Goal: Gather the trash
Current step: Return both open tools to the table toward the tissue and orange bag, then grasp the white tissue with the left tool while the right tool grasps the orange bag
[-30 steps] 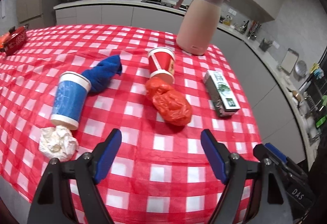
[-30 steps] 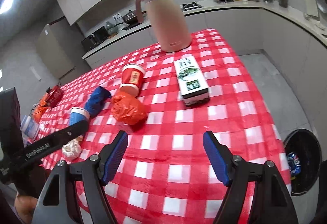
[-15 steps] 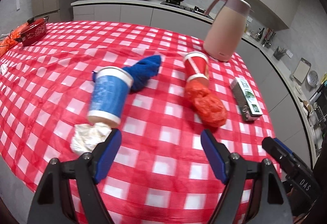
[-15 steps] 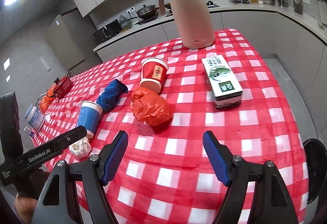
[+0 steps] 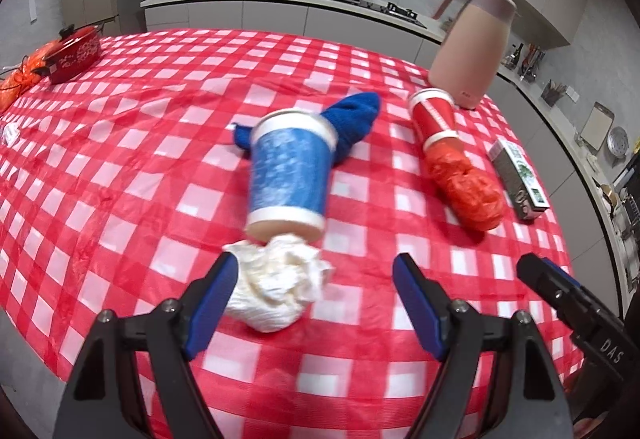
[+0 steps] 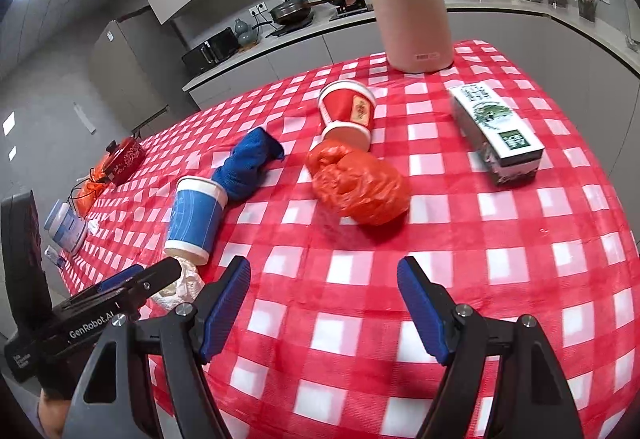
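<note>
We're on the approach step, nothing picked yet. Left tool (image 5: 314, 293) apart, empty; white paper wad (image 5: 276, 287) lower centre of frame, against its left pad. Right tool (image 6: 324, 293) apart, empty, orange bag (image 6: 360, 185) mid-frame ahead. Next: centre wad btwn pads, close gently.

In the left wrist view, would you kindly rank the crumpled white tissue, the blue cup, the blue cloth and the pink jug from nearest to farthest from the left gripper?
1. crumpled white tissue: between the open jaws of the left gripper.
2. blue cup: on its side just beyond.
3. blue cloth: behind the cup.
4. pink jug: far right, upright.
</note>
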The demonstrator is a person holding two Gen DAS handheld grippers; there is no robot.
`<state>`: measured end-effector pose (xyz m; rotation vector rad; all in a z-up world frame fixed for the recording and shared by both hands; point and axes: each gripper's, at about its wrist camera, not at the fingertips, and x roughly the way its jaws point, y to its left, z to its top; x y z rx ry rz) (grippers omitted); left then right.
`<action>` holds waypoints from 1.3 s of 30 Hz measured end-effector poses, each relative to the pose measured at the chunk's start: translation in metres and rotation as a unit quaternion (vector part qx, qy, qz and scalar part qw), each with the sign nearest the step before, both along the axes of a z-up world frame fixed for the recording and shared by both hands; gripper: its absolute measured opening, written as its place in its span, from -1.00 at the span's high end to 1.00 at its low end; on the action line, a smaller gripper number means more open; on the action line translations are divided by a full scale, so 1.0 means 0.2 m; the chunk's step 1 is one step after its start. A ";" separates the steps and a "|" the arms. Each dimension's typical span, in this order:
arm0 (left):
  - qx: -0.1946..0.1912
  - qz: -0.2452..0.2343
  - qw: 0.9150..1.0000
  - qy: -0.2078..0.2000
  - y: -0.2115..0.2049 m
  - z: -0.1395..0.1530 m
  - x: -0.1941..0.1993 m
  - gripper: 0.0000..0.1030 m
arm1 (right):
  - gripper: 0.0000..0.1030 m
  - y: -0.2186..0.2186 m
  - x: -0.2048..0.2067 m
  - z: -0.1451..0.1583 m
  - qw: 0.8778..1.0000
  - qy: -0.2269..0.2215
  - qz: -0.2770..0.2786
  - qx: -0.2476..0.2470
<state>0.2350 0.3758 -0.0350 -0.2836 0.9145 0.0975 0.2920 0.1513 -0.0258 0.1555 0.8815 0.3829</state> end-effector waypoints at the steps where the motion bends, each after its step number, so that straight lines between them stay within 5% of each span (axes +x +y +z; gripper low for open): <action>1: -0.001 0.000 1.000 0.002 0.01 -0.01 0.00 -0.57 | -0.51 0.01 0.00 -0.01 1.000 0.001 0.000 -0.001; 13: -0.001 -0.022 1.000 0.011 0.07 -0.16 0.03 -0.55 | -0.51 0.10 -0.01 -0.07 1.000 0.014 -0.009 -0.012; 19: -0.002 -0.028 0.999 0.017 0.09 -0.21 0.02 -0.12 | -0.51 0.11 -0.01 -0.09 1.000 0.021 -0.020 -0.007; 23: -0.009 -0.032 0.999 0.006 0.11 -0.19 0.01 0.13 | -0.51 0.12 0.00 -0.09 1.000 0.021 -0.021 -0.006; 39: -0.022 -0.042 0.998 -0.039 0.13 0.04 0.01 0.16 | -0.51 0.15 0.05 -0.02 1.000 0.008 -0.012 -0.005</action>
